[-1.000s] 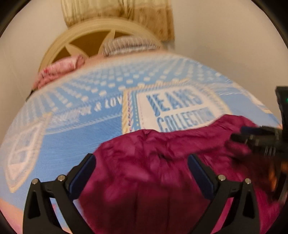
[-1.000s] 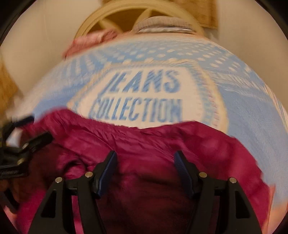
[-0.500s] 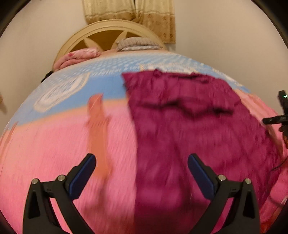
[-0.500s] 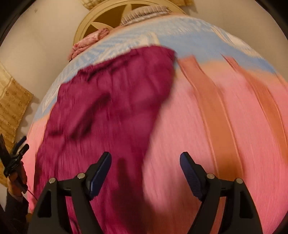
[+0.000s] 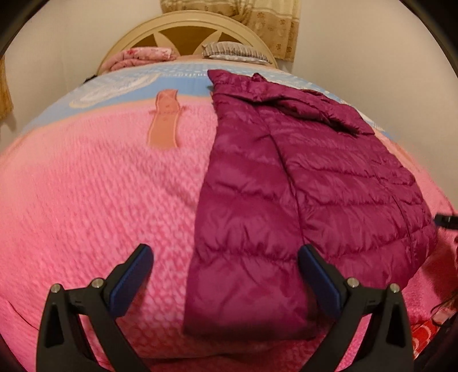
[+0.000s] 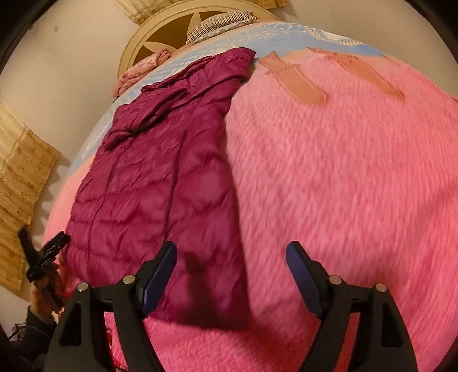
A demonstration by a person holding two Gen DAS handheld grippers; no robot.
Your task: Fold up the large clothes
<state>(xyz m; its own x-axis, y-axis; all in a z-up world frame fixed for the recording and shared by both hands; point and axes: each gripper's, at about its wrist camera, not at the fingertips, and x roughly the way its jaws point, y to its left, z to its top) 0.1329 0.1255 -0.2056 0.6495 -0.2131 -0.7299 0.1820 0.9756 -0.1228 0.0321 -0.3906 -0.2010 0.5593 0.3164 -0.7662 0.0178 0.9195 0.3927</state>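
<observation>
Change over the last second: both cameras sat low and close over the jacket, with the blue printed part of the bedspread behind it; both now sit high and back near the foot of the bed, so the whole garment shows. Read: grippers have released and withdrawn after a fold.

Jacket state: long narrow shape, lengthwise on the pink blanket, collar end toward the headboard, hem nearest the grippers. A lengthwise edge runs down its middle; a loose flap lies crumpled across the upper part. Judgement: side folds are in, and a hem-to-collar fold probably remains.

Left gripper: jaws wide apart, nothing between them, above the blanket with the hem's left corner framed in the gap. No contact seen.

Right gripper: jaws wide apart, empty, over the hem's right corner and bare blanket. Slight motion blur here.
</observation>
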